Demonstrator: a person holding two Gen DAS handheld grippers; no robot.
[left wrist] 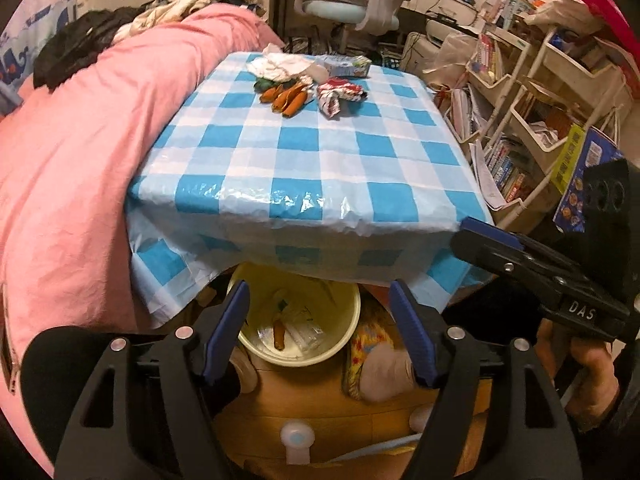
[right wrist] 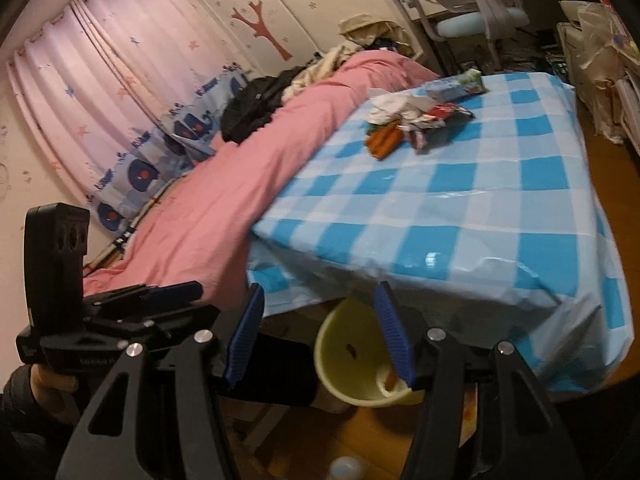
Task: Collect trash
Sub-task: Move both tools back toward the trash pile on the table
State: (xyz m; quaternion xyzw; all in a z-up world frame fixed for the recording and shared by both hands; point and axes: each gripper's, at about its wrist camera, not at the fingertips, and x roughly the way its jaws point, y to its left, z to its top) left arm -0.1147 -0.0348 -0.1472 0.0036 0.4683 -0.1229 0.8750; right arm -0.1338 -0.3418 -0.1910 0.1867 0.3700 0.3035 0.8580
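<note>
Yellow bin (left wrist: 296,320) sits on the floor under the worktop (left wrist: 320,160) edge, so trash can drop straight in; a peel (left wrist: 279,335) and wrappers already lie inside. From your left gripper (left wrist: 318,332), you look down into it, jaws wide apart and holding nothing. More trash (left wrist: 308,88) waits at the far end of the checked cloth.

From your right gripper (right wrist: 320,336), the jaws stand half open and empty too, above the bin (right wrist: 360,360). The trash (right wrist: 408,124) lies well apart from you, beside the pink bed (right wrist: 224,200).
</note>
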